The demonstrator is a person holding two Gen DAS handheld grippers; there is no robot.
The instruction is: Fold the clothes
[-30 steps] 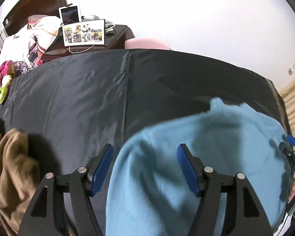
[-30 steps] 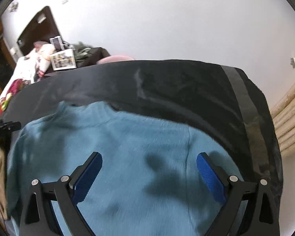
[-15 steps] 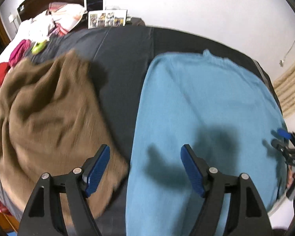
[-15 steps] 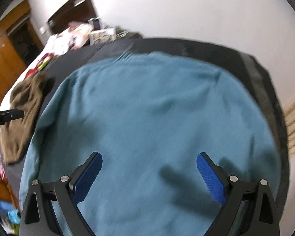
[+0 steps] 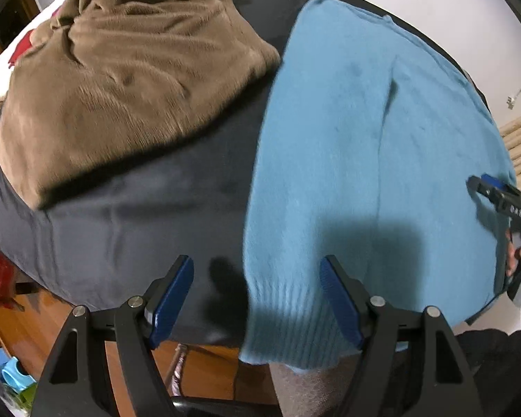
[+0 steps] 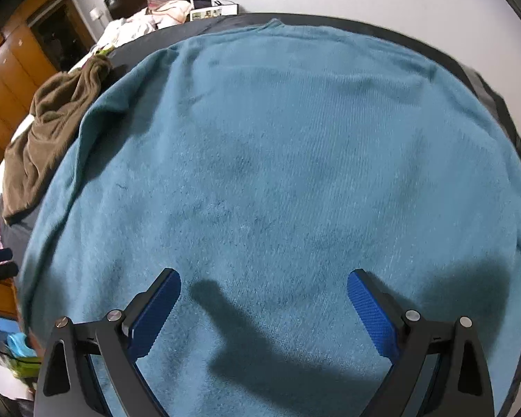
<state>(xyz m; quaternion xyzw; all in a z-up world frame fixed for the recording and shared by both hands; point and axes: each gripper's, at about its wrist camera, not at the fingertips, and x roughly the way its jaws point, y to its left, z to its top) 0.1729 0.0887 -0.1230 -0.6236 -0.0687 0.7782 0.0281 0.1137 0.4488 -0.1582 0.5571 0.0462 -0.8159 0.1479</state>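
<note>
Left wrist view: left tongs (image 5: 257,299) hovering wide, empty, straddling ribbed hem corner of blue sweater (image 5: 364,160) overhanging near edge of tabletop (image 5: 139,215), likely lining up to pinch hem for first fold. Brown garment (image 5: 121,80) heaped at far left, waiting its turn. Right tongs (image 5: 486,187) showing at sweater's right edge.

Right wrist view: right tongs (image 6: 264,312) gaping wide, empty, above sweater lying flat across tabletop. No containers showing contents.
</note>
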